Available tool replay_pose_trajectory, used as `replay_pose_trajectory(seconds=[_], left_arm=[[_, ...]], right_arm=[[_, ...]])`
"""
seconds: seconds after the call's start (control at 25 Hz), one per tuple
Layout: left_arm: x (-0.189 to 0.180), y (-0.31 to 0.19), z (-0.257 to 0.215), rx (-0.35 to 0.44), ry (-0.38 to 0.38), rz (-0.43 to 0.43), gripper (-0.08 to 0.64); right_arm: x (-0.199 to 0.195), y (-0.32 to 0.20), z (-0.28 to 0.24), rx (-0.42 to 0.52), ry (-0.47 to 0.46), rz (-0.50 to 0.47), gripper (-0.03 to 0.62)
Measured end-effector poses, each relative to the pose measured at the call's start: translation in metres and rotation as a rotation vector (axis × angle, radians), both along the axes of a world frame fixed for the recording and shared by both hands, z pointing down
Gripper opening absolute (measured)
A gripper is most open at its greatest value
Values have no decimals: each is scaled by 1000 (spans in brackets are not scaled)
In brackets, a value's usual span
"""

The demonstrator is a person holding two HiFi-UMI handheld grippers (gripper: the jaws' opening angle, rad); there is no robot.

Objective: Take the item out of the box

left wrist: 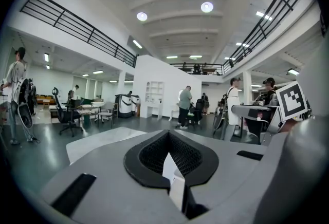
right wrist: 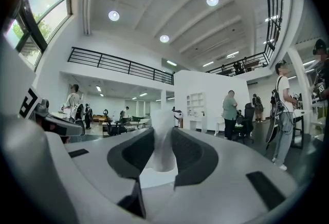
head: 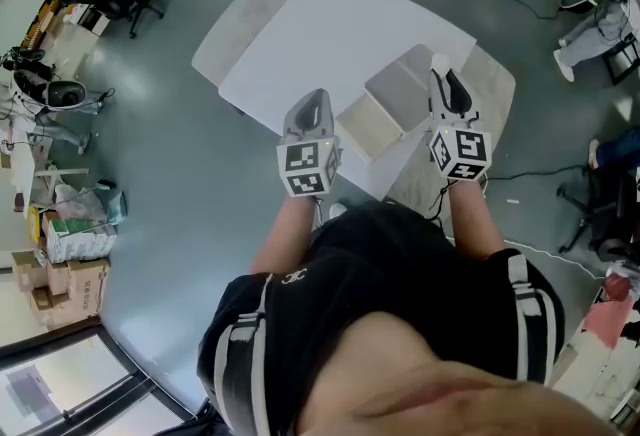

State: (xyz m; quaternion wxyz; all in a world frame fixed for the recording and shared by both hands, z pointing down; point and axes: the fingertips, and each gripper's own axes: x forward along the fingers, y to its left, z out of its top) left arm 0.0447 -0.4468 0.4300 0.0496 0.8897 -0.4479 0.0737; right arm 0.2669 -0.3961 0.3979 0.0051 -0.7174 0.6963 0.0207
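In the head view, I am holding my left claw [head: 314, 104] and my right claw [head: 442, 69] out at the near edge of the white table [head: 300, 34]. They are sitting one on each side of the open box [head: 398, 96], whose flaps are lying spread (what is inside I cannot make out from up here). In the left gripper view, the left claw's jaws are sitting together, pinching a thin white sliver [left wrist: 170, 169] whose pointed corner is sticking up from the seam. In the right gripper view, the right claw is gripping the white item [right wrist: 162, 138] between its dark pads. The item is looking pale, smooth and soft-edged, with a rounded top and a wider base. It is standing upright, its long axis rising past the jaw tips.
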Motion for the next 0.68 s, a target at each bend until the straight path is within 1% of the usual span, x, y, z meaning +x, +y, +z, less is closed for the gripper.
replay_pose_trajectory(seconds=[0.08,0.16,0.28,0.48,0.68], left_arm=[[5,1,-1,-3,1,8,14],[1,1,-2,-4,3,12,14],[-4,4,3,-9,5,15,14],[11,6,7,-9,0,24,14],[8,-6,10,-15,-5,28,14]], right_arm=[[4,2,-3,9,25,15,114],[-2,4,-5,15,42,24,114],[-7,8,0,11,27,23,114],[7,10,3,8,16,21,114],[2,-1,9,-7,4,18,114]])
